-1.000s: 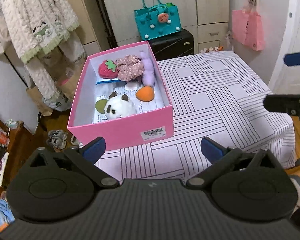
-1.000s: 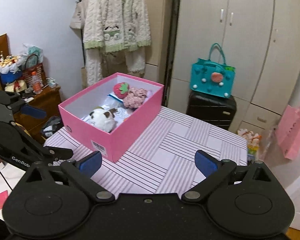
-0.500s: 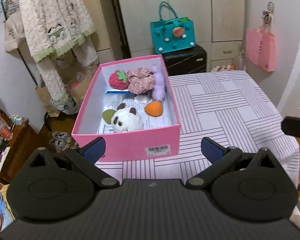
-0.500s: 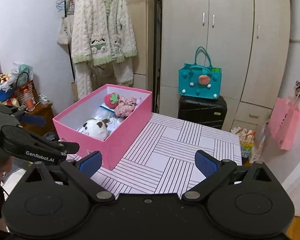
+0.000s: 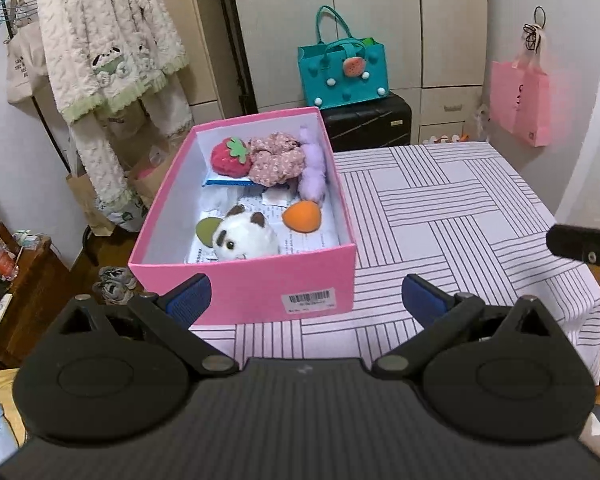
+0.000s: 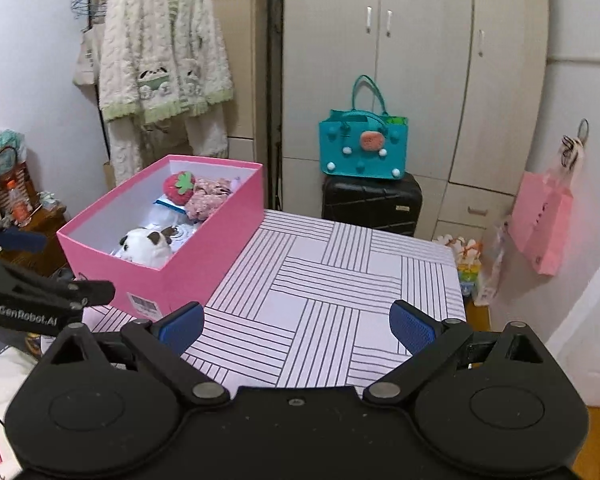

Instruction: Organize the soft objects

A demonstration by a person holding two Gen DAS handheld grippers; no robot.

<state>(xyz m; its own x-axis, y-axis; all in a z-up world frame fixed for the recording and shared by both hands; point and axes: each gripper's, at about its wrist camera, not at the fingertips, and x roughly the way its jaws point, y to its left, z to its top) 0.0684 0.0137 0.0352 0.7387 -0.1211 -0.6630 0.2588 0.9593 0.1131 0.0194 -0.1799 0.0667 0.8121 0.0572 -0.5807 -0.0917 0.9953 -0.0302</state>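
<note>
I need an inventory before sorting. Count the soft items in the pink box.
5 visible in the pink box: strawberry and floral scrunchie at the far end, purple plush along the right wall, orange piece and panda nearer. More may hide underneath.

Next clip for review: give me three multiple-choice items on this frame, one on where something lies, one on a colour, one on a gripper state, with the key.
1. Where does the strawberry plush lie in the pink box?
A. at the far end
B. by the barcode wall
C. outside it on the table

2. What colour is the small rounded soft toy next to the panda plush?
A. blue
B. orange
C. black

3. How stands the left gripper?
A. shut on the panda
B. shut on the box wall
C. open, holding nothing

Key: 1 A, it sits against the far wall beside the floral scrunchie. 2 B, it is plainly orange. 3 C, its blue pads are wide apart, short of the box.
</note>
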